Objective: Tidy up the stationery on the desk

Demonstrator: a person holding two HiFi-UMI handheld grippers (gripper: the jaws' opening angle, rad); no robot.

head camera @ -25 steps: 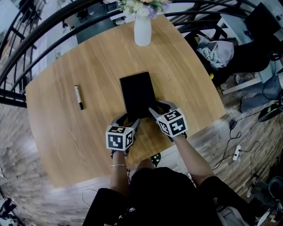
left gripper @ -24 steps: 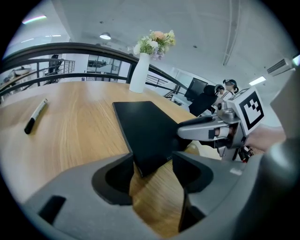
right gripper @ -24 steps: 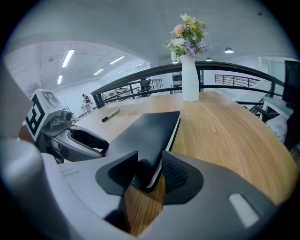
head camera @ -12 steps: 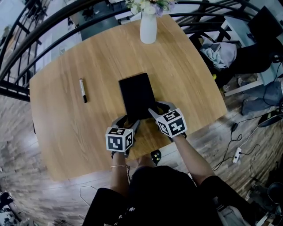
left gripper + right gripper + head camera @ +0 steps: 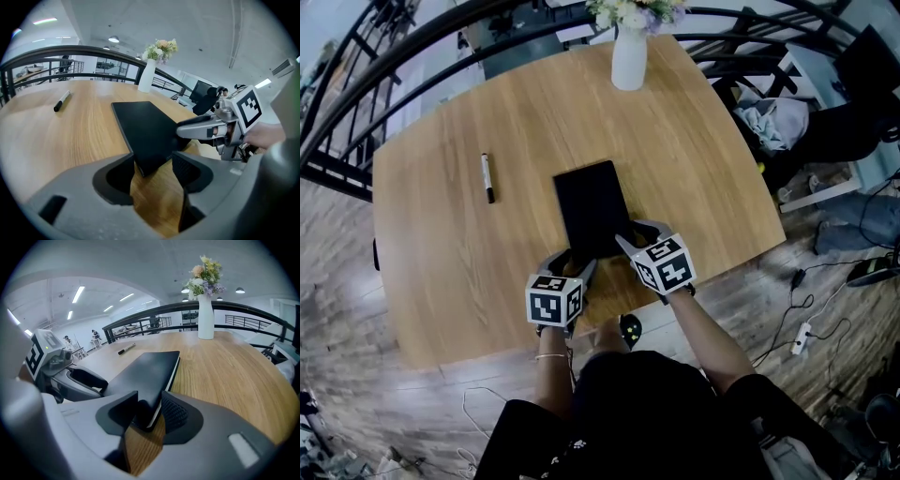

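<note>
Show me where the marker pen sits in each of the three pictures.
Head view: marker pen lies left of the black notebook.
Left gripper view: marker pen at upper left.
Right gripper view: marker pen small, beyond the notebook's far end.
Shared landmark: the white vase.

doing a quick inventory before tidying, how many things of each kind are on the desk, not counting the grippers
black notebook: 1
marker pen: 1
white vase of flowers: 1
total: 3
</note>
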